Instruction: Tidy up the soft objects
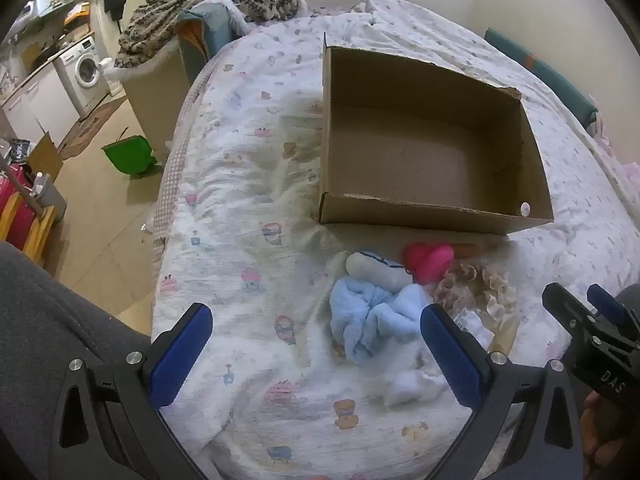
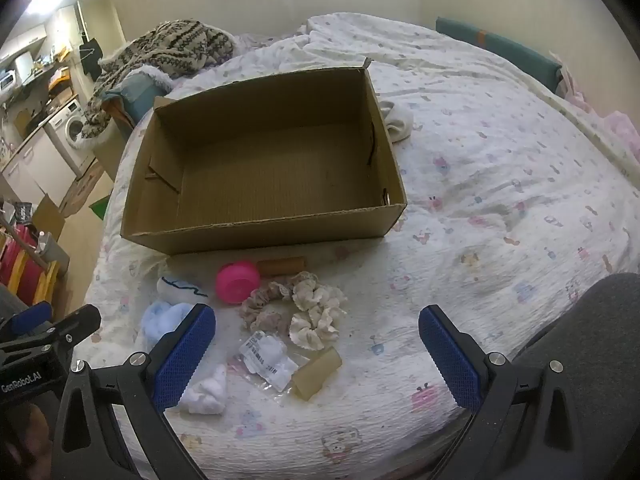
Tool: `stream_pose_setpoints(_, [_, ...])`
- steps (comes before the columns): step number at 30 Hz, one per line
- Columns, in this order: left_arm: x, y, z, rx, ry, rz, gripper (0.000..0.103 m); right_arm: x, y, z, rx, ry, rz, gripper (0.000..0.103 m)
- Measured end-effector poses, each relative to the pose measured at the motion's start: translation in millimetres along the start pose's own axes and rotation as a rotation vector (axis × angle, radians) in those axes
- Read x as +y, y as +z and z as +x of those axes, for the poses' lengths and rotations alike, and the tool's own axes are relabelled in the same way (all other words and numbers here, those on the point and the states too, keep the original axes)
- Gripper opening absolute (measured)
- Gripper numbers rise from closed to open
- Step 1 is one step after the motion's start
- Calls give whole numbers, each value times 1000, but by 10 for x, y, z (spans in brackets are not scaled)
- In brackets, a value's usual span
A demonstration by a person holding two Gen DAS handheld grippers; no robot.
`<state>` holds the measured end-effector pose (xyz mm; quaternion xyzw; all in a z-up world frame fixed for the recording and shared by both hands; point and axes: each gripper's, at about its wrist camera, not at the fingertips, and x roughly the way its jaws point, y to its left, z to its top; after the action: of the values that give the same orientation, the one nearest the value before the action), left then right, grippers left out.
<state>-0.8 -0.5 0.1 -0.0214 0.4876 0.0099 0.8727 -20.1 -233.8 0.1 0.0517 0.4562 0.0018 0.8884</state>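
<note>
Right wrist shows both grippers' jaws spread wide, holding nothing, above scrunchies (image 2: 298,310) before cardboard box (image 2: 256,226).

Printed bedspread (image 2: 500,168), tiled floor (image 1: 100,208), washing machine (image 1: 86,68).

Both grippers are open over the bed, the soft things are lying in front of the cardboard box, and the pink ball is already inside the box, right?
Not quite. The pink ball is not inside the cardboard box; it lies on the bed in front of it, as the right wrist view shows. The box holds no soft things. The rest stands: left gripper and right gripper are open.
</note>
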Motion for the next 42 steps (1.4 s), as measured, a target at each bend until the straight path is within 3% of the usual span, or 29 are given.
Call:
stream_pose_setpoints(8, [24, -107, 72, 21, -11, -5, 103, 8, -7, -4, -3, -2, -1, 103])
stream_pose_setpoints(42, [1, -18, 78, 34, -2, -5, 103, 32, -19, 13, 0, -2, -1, 103])
